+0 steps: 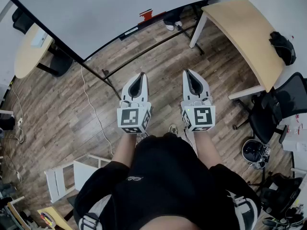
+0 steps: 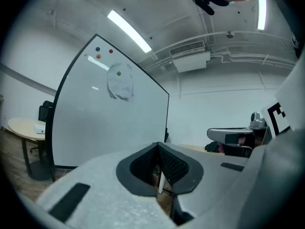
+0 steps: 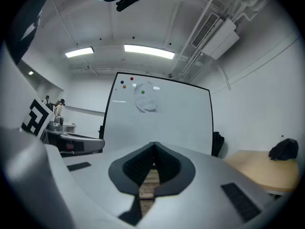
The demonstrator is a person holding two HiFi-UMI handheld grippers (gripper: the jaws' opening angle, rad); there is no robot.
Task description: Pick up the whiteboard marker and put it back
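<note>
The whiteboard (image 1: 96, 8) fills the top of the head view, standing on a wood floor. On its ledge lie a red object (image 1: 146, 16) and a small pale one (image 1: 130, 31); I cannot make out a marker for certain. My left gripper (image 1: 141, 74) and right gripper (image 1: 188, 73) are held side by side at waist height, pointing at the board from well short of it. Both are shut with nothing between the jaws. In the left gripper view the left gripper (image 2: 157, 145) faces the whiteboard (image 2: 109, 123). The right gripper (image 3: 153, 144) faces the whiteboard (image 3: 162, 118) square on.
The board's black stand legs (image 1: 144, 51) and a white cable (image 1: 93, 109) cross the floor ahead. A beige table (image 1: 240, 28) with a black bag (image 1: 283, 47) stands right, an office chair (image 1: 283, 104) below it. A round table (image 1: 29, 51) is left, a white folding chair (image 1: 62, 176) near my feet.
</note>
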